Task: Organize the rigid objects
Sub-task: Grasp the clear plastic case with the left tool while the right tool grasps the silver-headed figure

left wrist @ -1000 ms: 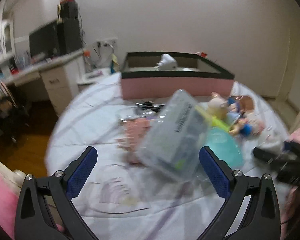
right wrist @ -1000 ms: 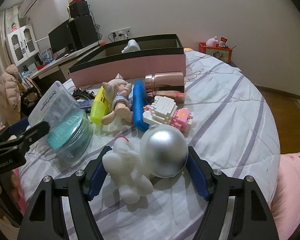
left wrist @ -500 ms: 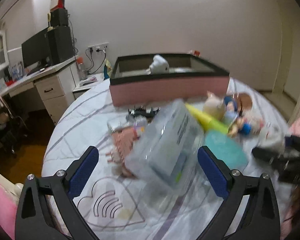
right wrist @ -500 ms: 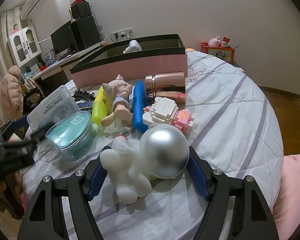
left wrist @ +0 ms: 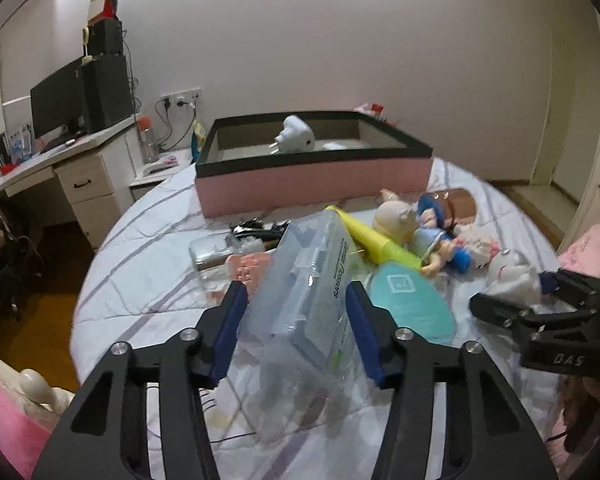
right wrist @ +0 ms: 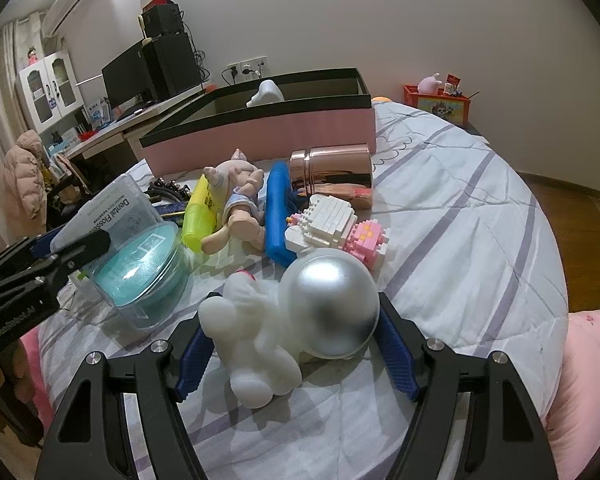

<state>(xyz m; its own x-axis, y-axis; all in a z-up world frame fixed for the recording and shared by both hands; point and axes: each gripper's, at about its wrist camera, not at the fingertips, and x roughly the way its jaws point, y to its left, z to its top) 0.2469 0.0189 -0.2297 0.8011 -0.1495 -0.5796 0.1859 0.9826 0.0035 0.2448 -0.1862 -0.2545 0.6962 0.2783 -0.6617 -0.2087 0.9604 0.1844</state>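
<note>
1. The left gripper is closing its jaws around the clear dental floss box, which stands tilted between the blue pads.
2. The right gripper holds the astronaut toy, squeezed between its pads.
3. I think the next move is to finish the squeeze, then lift the box to the pink bin far ahead.
4. The box's bottom is blurry, and I cannot tell if both pads touch it.

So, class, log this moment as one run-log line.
left hand-held gripper: closing around clear plastic dental-flosser box | right hand-held gripper: white astronaut figure with silver helmet between jaws | pink-sided box: behind
</note>
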